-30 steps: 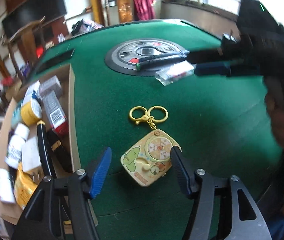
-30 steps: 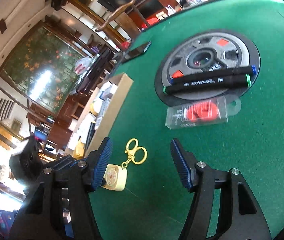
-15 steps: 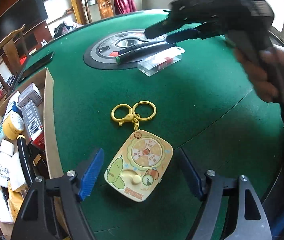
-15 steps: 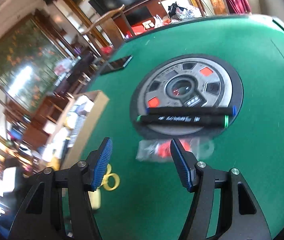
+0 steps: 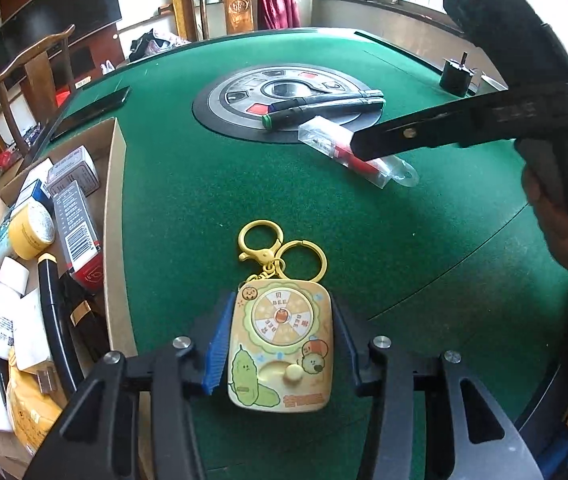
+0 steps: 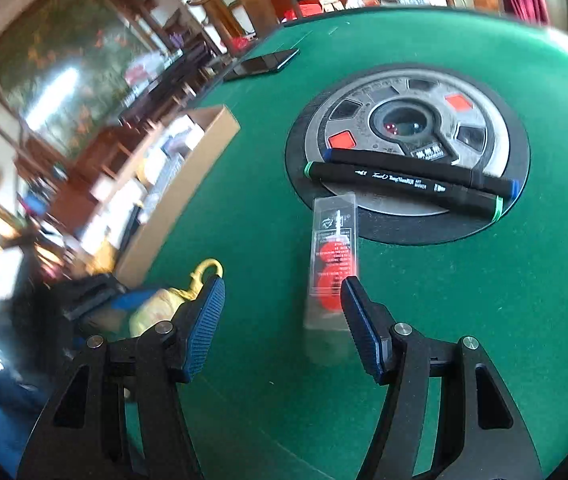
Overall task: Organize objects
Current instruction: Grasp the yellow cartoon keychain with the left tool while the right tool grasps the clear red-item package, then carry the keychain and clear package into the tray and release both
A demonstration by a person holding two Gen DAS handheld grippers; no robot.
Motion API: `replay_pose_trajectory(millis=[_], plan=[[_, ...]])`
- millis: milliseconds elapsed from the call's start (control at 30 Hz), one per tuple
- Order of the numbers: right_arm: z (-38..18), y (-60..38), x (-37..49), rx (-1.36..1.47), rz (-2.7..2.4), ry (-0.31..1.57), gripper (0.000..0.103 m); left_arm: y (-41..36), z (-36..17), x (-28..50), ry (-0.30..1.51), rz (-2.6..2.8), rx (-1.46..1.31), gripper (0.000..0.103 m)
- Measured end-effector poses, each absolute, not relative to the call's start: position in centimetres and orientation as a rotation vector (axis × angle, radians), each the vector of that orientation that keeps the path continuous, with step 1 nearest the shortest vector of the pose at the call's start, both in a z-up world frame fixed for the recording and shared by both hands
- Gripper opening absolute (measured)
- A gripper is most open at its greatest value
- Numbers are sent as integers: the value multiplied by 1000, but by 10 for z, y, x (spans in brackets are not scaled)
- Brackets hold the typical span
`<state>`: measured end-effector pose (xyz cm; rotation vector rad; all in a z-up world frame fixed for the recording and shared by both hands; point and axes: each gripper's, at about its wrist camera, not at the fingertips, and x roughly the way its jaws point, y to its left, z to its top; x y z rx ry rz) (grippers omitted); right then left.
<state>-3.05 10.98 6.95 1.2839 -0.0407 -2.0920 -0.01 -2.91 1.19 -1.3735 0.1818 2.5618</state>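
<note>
A yellow cartoon keychain with two gold rings lies on the green felt table. My left gripper has closed its jaws against the keychain's two sides. A clear plastic case with red contents lies flat near the table's centre disc. My right gripper is open just above the case, which lies between its fingers nearer the right one. In the left wrist view the right gripper hangs over the case. Two black markers lie on the disc.
A cardboard box full of small packages, a jar and tubes sits along the table's left edge. A round grey and black disc sits in the table centre. A black phone lies at the far left. A small black cylinder stands far right.
My left gripper moved forward and closed on the keychain. My right gripper swung over and came down to the clear case, now lengthwise between its fingers.
</note>
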Motion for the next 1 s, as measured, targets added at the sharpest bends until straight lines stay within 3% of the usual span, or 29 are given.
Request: replay_pose_trajectory(millis=[200, 300, 333, 367, 400, 533, 700, 1000], plan=[[58, 106, -36, 1336, -2178, -13, 62, -28, 12, -1, 172, 2577, -1373, 50], [60, 87, -28, 1283, -2281, 115, 60, -28, 12, 0, 172, 2584, -1354, 48], [59, 80, -26, 1293, -2302, 165, 56, -28, 12, 1, 172, 2585, -1344, 46], [56, 73, -23, 1302, -2334, 246, 33, -26, 12, 3, 185, 2595, -1335, 46], [56, 68, -19, 1288, -2365, 316, 27, -24, 13, 4, 203, 2609, -1327, 46], [56, 74, -19, 1290, -2380, 277, 27, -20, 14, 7, 183, 2619, -1303, 46], [65, 97, -25, 1259, -2404, 91, 27, -22, 24, 7, 84, 2629, -1252, 46], [73, 100, -21, 1233, -2394, 13, 27, -34, 41, 10, -29, 2644, -1190, 46]])
